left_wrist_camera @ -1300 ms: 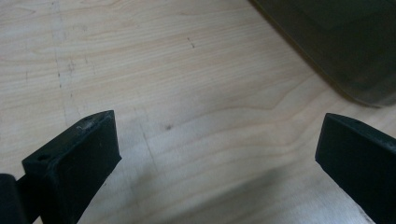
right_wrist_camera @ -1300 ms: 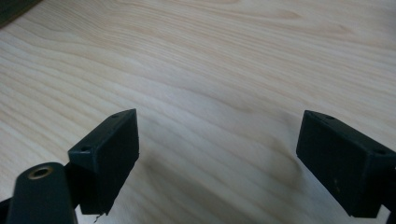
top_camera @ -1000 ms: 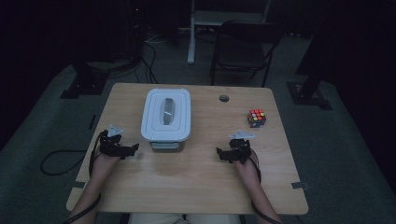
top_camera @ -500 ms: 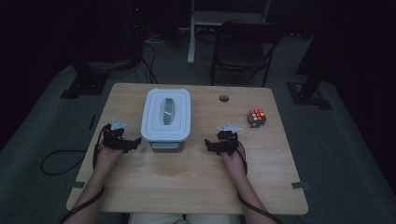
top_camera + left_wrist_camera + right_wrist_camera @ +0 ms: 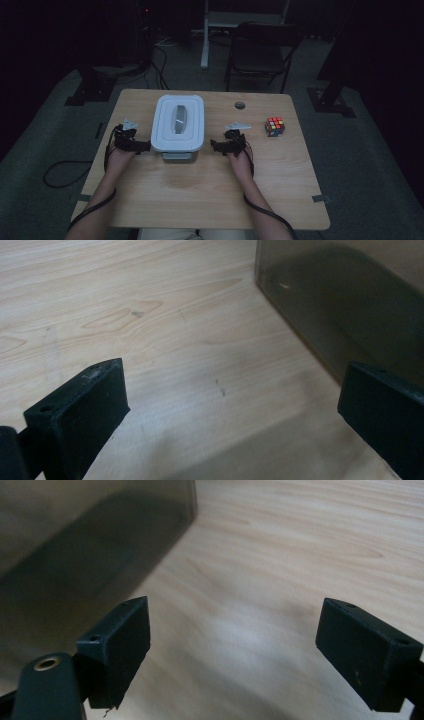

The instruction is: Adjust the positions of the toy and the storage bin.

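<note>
Dim high view, dark surroundings; brighter tool views, soft shadows, slight motion blur.

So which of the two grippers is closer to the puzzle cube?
The right gripper, on the side of the white lidded box where the coloured cube sits. The left gripper is at the box's opposite side.

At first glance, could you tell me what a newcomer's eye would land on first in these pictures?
Most likely the white lidded box at the middle of the wooden table, with the left gripper and the right gripper close at either side of it, both open. Next, the colourful puzzle cube alone near the table's right edge.
</note>
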A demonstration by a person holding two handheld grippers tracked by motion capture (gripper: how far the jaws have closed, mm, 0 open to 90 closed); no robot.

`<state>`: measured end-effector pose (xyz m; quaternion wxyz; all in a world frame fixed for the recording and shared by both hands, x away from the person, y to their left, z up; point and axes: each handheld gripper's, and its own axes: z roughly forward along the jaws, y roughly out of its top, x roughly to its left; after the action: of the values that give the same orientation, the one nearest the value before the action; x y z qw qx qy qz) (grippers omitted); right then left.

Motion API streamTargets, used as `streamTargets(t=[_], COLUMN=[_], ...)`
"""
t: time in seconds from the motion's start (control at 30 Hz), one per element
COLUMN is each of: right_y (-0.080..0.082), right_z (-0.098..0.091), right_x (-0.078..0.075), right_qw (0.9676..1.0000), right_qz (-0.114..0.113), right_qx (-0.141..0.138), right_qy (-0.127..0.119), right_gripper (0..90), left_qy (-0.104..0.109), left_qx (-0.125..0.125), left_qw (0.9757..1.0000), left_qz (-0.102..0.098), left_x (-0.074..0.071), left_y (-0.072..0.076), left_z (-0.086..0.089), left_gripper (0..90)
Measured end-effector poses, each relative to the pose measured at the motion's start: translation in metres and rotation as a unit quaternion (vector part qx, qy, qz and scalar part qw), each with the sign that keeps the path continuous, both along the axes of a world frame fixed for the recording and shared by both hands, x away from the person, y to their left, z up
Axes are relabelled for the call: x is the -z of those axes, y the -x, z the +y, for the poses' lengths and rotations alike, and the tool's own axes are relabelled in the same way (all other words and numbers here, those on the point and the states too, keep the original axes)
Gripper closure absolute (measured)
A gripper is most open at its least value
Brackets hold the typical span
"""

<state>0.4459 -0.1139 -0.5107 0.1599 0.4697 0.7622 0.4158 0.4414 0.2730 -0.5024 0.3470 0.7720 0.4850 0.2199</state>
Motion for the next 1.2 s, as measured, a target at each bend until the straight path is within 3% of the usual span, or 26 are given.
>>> streamTargets(t=[0.17,0.43,0.63,0.8,1.2], right_y=[-0.014,-0.028,-0.029,-0.028,-0.023], right_z=[0.013,0.024,0.028,0.034,0.031], right_x=[-0.003,-0.006,-0.006,-0.007,-0.009], right_qw=[0.9999,0.9996,0.9998,0.9999,0.9999], right_qz=[-0.009,-0.014,-0.011,-0.006,-0.005], right_qx=[0.011,0.025,0.019,-0.005,-0.010], right_qy=[-0.001,-0.002,-0.005,-0.008,-0.003], right_gripper=[13.5,12.7,12.7,12.7,13.6], left_qy=[0.000,0.007,0.003,-0.001,-0.009], left_qx=[0.000,-0.001,0.012,0.018,0.021], left_qw=[1.0000,1.0000,0.9999,0.9998,0.9997], left_qz=[0.006,-0.003,-0.007,-0.009,-0.006], left_x=[0.001,-0.006,-0.010,-0.013,-0.015], left_y=[-0.010,-0.021,-0.021,-0.020,-0.017], left_z=[0.000,-0.002,-0.008,-0.014,-0.019], left_gripper=[0.5,0.5,0.5,0.5,0.5])
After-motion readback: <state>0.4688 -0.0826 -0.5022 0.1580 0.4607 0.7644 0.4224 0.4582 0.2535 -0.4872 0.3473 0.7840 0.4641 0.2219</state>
